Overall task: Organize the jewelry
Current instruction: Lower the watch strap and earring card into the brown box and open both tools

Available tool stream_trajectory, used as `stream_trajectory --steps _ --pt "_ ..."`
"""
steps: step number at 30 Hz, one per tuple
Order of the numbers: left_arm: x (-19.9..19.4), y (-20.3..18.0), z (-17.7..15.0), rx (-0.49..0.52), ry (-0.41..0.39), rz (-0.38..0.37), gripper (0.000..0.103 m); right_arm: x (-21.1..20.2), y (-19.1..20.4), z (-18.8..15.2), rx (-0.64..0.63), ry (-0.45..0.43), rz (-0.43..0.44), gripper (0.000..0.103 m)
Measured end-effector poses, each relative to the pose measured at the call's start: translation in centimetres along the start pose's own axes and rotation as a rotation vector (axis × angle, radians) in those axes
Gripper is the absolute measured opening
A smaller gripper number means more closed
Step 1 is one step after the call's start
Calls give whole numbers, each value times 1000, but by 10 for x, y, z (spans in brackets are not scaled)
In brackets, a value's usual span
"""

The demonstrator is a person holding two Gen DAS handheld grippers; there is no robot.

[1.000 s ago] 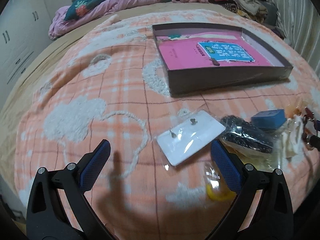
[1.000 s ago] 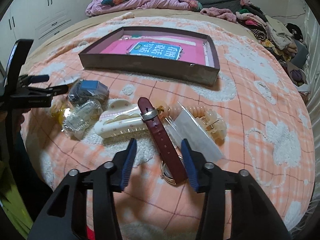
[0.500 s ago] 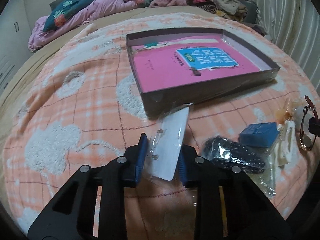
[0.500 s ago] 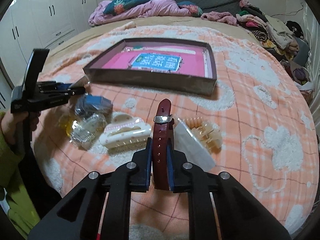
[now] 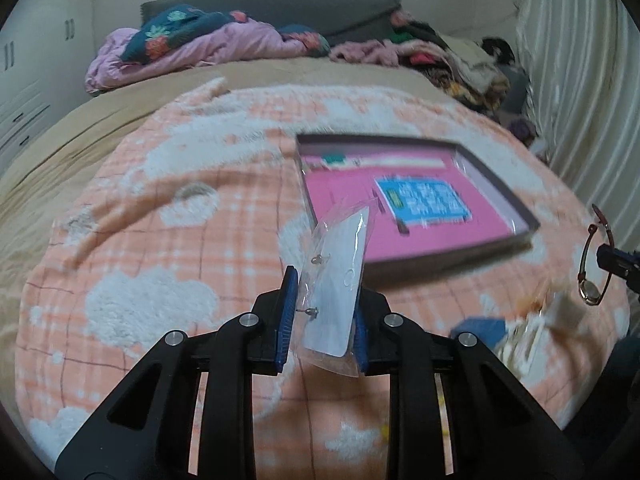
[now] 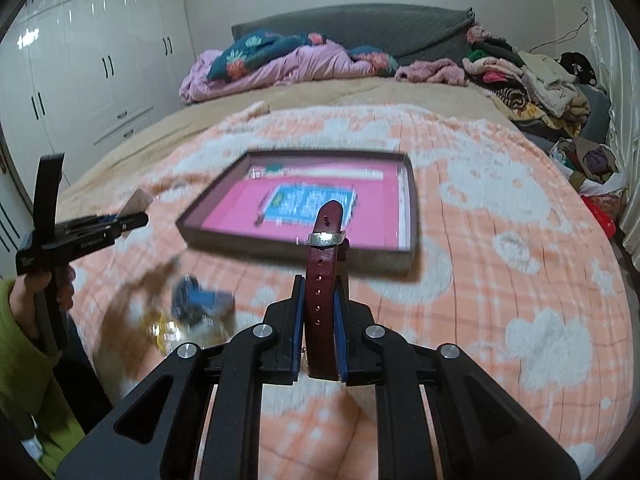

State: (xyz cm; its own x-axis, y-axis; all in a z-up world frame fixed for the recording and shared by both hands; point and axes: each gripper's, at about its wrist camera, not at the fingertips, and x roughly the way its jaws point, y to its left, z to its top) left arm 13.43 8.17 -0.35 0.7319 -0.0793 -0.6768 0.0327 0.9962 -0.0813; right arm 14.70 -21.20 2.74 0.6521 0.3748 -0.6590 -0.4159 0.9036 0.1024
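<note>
My left gripper (image 5: 322, 312) is shut on a clear bag holding a white earring card (image 5: 338, 276) with two studs, lifted above the blanket. My right gripper (image 6: 320, 320) is shut on a dark red leather watch (image 6: 322, 276), strap upright; the watch also shows in the left wrist view (image 5: 594, 264), hanging at the right edge. A shallow brown box (image 5: 500, 196) with a pink printed bottom lies ahead on the bed, and shows in the right wrist view (image 6: 408, 192). The left gripper shows at the left of the right wrist view (image 6: 120, 224).
An orange-and-white plush blanket (image 6: 500, 280) covers the bed. A blue item (image 6: 200, 300) and blurred bagged pieces (image 6: 168, 328) lie front left of the box; hair clips (image 5: 532, 332) show blurred. Bedding (image 6: 280, 64) and clothes (image 6: 536, 80) are piled at the headboard.
Both grippers closed on their items and lifted them off the blanket: the left on the earring card, the right on the watch. Both views now sit higher, nearer the box.
</note>
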Motion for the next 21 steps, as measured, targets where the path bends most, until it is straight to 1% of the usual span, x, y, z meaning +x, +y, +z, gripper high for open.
stream_trajectory --steps 3,5,11,18,21 --pt "0 3 11 -25 -15 1 16 1 -1 15 6 -36 8 12" --pt "1 0 19 -24 -24 5 16 4 -3 24 12 -53 14 12" --pt "10 -18 35 -4 -33 -12 16 23 -9 48 35 -68 33 12" --pt "38 -35 48 2 2 -23 16 45 -17 70 68 -82 57 12" --pt "56 -41 53 0 30 -27 16 56 -20 78 67 -83 52 12"
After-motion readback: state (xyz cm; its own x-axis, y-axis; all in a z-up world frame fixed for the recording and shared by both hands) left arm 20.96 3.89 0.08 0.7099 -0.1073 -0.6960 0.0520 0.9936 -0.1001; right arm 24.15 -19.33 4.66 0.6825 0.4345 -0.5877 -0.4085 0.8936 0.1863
